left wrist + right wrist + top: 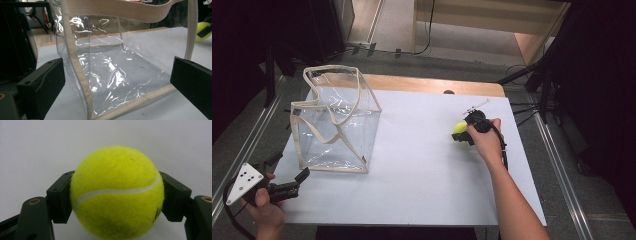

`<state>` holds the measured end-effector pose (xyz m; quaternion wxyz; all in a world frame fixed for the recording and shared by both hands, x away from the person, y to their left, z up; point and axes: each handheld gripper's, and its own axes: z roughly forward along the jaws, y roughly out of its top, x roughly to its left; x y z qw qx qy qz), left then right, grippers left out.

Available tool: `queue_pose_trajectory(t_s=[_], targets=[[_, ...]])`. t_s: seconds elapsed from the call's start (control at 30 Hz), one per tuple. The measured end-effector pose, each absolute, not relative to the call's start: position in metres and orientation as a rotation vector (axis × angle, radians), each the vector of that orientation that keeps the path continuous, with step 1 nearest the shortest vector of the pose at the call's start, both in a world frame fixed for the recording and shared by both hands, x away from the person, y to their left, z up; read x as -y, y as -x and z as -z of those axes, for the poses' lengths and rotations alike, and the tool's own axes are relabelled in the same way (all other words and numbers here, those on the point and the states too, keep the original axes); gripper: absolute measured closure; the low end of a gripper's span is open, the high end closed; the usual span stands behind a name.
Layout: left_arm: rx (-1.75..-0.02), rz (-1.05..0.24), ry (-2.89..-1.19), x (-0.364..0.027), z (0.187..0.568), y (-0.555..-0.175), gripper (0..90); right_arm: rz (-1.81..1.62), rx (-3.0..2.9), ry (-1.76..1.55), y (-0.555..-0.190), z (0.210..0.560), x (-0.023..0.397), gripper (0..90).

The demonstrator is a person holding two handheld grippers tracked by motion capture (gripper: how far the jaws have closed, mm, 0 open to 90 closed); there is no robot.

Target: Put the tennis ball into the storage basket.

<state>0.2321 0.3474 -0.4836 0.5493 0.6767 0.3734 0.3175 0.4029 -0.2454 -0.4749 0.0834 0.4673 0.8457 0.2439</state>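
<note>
While the right forearm comes in from the bottom edge of the high view and goes diagonally up over the white counter (422,170), we see its hand wrapped around the right claw (462,134) at the counter's right part, w/ the wrist a bit bent and the claw pointing toward the left. This claw is closed on a yellow tennis ball (117,192): in the right gripper view the two black jaws press on the ball's left and right sides, approx. at its middle, and the ball's white seam runs across between them. The ball (460,128) sits low at the counter surface; we cannot tell if it touches it.

The left hand (264,207) is at the counter's near left corner, fist around the handle, grey three-cornered plate on top. Its left claw (289,172) points up and to the right, toward a clear plastic bag (337,125) w/ beige fabric trim and straps. The jaws are spread wide and have nothing between the pads; in the left gripper view the bag's (107,75) corner edge stands just in front of them. The bag stands upright on the counter's left part, mouth open upward, well apart from the ball.
</note>
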Motion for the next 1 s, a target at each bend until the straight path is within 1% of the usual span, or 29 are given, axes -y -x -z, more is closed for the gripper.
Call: queue_pose_trajectory(t_s=[0.5,1.0], targets=[[-0.882,-0.748,-1.604,-0.348,0.484,-0.232,0.2,-0.76,-2.572,-1.295,-0.403,0.458,0.216,23.6],[-0.883,-0.745,-1.6,-0.348,0.484,-0.232,0.2,-0.779,-2.616,-1.22,-0.406,0.453,0.192,23.6]])
